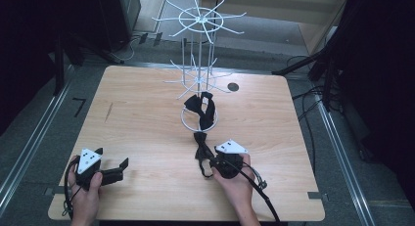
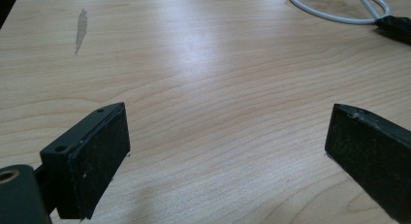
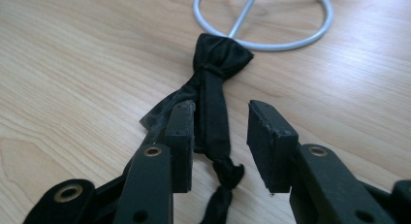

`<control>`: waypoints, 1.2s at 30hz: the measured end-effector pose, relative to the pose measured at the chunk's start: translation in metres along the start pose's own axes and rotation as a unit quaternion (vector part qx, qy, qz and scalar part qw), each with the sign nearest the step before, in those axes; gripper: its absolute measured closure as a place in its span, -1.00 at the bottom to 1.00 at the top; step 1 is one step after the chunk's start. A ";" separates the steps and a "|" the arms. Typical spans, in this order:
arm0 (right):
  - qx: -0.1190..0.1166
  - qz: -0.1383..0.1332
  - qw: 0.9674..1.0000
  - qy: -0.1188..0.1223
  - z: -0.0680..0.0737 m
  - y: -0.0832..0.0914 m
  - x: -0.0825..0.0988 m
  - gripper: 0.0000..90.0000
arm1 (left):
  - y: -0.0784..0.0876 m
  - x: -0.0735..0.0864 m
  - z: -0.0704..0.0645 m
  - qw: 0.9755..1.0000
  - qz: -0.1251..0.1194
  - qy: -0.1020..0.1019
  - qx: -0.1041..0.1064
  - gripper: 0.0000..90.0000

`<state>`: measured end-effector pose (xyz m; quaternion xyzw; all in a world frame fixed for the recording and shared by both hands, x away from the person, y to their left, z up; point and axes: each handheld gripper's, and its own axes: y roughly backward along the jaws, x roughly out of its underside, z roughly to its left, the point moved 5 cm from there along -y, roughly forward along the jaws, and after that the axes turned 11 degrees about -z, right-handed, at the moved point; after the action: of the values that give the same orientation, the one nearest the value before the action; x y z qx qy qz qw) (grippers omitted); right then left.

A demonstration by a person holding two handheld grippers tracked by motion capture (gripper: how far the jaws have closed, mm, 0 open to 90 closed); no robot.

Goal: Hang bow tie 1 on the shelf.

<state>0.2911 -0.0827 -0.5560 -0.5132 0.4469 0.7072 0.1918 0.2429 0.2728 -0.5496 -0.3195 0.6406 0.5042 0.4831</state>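
A black bow tie lies flat on the wooden table, just in front of the white wire rack's base ring. Its strap runs between the jaws of my right gripper, which stand apart; the strap rests against the left pad, and a gap shows to the other. A second black bow tie hangs low on the rack. My left gripper rests at the front left, wide open over bare wood.
A small dark round hole sits in the tabletop behind the rack. Cables and dark stands border the table on the right. In the left gripper view, the rack's base ring and a tie end lie far ahead.
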 end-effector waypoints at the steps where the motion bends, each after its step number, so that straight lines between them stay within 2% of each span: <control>1: -0.003 0.003 1.000 0.003 0.001 -0.003 0.001 0.41 | 0.000 0.000 0.000 1.000 0.000 0.000 0.000 -0.93; 6: -0.004 0.026 1.000 0.001 0.002 -0.014 0.006 0.43 | 0.000 0.000 0.000 1.000 0.001 0.001 0.001 -0.93; 8: -0.013 0.038 0.999 -0.011 0.002 -0.016 0.009 0.58 | 0.000 0.000 0.000 1.000 0.001 0.001 0.001 -0.93; 10: -0.025 0.038 0.999 -0.027 0.002 -0.016 0.010 0.74 | 0.000 0.000 0.000 1.000 0.000 0.002 0.002 -0.93; 13: -0.020 0.036 0.999 -0.013 0.003 -0.013 0.009 0.93 | 0.000 0.000 0.000 1.000 0.000 0.001 0.002 -0.91; 15: -0.014 0.022 1.000 -0.009 0.001 -0.007 0.006 0.98 | 0.000 0.000 0.000 1.000 0.000 0.002 0.001 -0.91; 18: -0.001 -0.005 1.000 -0.022 -0.006 0.002 0.001 1.00 | 0.000 0.000 0.000 1.000 0.000 0.002 0.002 -0.91; 22: 0.017 -0.040 0.998 -0.038 -0.019 0.016 -0.009 1.00 | 0.000 0.000 0.000 1.000 0.001 0.001 0.001 -0.90; 31: 0.054 -0.090 0.992 -0.072 -0.049 0.037 -0.035 1.00 | 0.000 0.000 0.000 1.000 0.001 0.001 0.000 -0.90; 36: 0.073 -0.109 0.988 -0.079 -0.063 0.044 -0.052 1.00 | 0.000 0.000 0.000 1.000 0.001 0.001 0.000 -0.90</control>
<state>0.3146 -0.1480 -0.4944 -0.4862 0.4219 0.6859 0.3393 0.2431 0.2729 -0.5497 -0.3190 0.6415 0.5043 0.4821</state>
